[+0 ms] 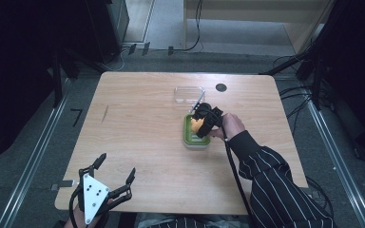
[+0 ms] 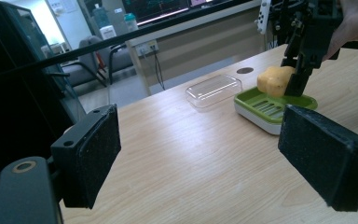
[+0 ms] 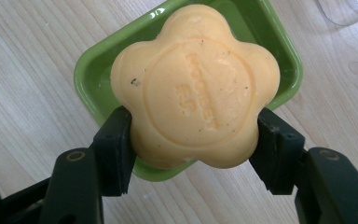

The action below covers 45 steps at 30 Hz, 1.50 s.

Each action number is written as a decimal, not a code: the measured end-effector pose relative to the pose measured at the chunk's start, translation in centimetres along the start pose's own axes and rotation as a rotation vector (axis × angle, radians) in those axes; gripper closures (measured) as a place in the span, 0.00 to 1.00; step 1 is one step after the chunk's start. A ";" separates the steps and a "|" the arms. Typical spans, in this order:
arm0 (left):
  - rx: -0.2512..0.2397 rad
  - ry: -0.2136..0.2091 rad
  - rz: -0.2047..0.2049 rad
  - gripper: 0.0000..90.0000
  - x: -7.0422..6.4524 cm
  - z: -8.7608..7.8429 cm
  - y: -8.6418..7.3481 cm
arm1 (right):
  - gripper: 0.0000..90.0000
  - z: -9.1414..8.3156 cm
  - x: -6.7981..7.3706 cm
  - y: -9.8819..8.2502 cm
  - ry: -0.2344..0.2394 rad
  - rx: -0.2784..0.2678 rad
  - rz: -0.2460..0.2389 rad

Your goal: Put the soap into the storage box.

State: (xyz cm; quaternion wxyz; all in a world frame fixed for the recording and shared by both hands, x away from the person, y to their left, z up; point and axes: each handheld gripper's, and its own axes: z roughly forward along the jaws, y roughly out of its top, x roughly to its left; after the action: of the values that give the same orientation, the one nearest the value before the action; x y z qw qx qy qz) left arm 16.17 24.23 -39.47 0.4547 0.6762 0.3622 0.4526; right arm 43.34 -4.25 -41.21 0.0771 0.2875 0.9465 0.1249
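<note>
A yellow flower-shaped soap (image 3: 196,88) is clamped between the two black jaws of my right gripper (image 3: 193,140), just above a green soap dish (image 3: 91,79). From above, the soap (image 1: 196,126) hangs over the dish (image 1: 188,137) with the right gripper (image 1: 203,122) around it. The left gripper view shows the soap (image 2: 274,80) lifted above the dish (image 2: 265,109). Near the table's front left corner my left gripper (image 1: 116,173) stands open with nothing between its pads (image 2: 95,149).
A clear plastic lid (image 1: 188,94) lies just behind the dish, also seen as a clear lid (image 2: 213,89) in the left gripper view. A dark round hole (image 1: 221,87) marks the table's far side. Bare wood (image 1: 138,123) spreads left of the dish.
</note>
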 end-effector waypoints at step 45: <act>0.006 0.018 -0.001 0.14 0.2 -0.5 -0.1 | 0.44 2.9 -0.2 1.0 0.005 0.043 -0.011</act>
State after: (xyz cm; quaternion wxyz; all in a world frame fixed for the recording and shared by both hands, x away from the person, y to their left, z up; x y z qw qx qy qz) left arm 15.73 24.57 -39.44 0.4497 0.6734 0.3679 0.4572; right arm 44.70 -3.00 -43.64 0.0690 0.2837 0.9507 0.1048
